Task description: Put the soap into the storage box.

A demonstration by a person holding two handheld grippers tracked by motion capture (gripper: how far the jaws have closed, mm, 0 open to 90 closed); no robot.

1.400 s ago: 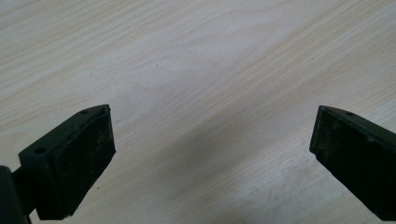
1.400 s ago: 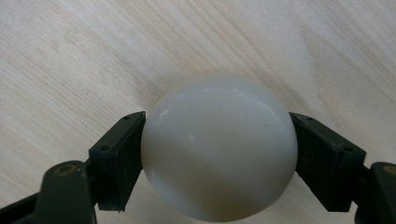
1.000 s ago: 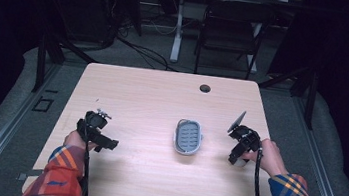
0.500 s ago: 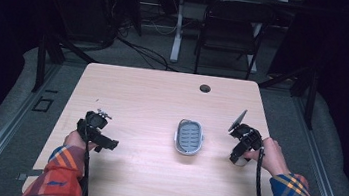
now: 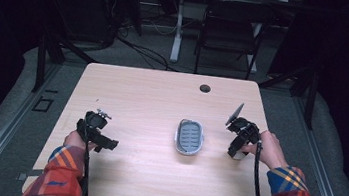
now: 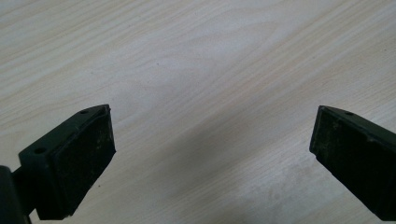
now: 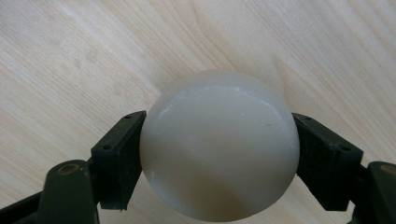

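Observation:
A smooth white rounded object (image 7: 219, 144), like a bar of soap, sits between the jaws of my right gripper (image 7: 219, 122), which is shut on it just above the wooden table. In the high view the right gripper (image 5: 236, 153) hangs at the table's right side, to the right of a grey oval dish (image 5: 190, 137) with a ribbed floor. That dish lies flat near the table's middle and holds nothing. My left gripper (image 5: 106, 144) is at the left front, far from the dish. In its own view the left gripper (image 6: 213, 112) stands wide open over bare wood.
The pale wooden table (image 5: 152, 100) has a small round cable hole (image 5: 205, 88) near its far edge. A dark folding chair (image 5: 231, 29) and cables stand on the floor beyond it. Bare wood lies between the two grippers.
The right gripper has dipped very slightly with the white object still in it. The left gripper and the dish have not moved.

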